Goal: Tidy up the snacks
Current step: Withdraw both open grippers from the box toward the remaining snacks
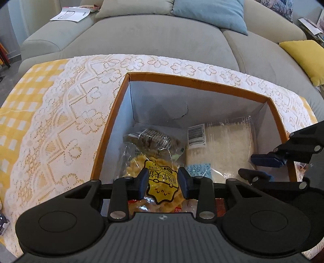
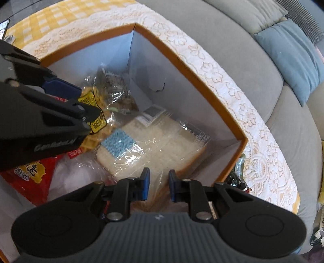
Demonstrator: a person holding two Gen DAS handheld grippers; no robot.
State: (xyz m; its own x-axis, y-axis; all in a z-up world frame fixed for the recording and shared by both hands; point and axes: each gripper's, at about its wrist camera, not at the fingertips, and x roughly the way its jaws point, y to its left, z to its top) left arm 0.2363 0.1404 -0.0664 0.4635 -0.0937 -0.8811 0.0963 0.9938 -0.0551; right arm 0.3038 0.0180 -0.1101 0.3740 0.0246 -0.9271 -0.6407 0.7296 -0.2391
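An orange-rimmed cardboard box stands on a lace tablecloth. My left gripper reaches into the box and is shut on a clear bag of yellow waffle snacks with a yellow label. From the right wrist view, the left gripper pinches that waffle bag. A bag of sliced white bread lies on the box floor at the right. My right gripper holds the clear end of the bread bag between its blue pads. It enters the left wrist view as the right gripper.
A bag of brown snacks lies at the back of the box. A red packet and a white bag lie near its front. A grey sofa with blue and yellow cushions stands behind the table.
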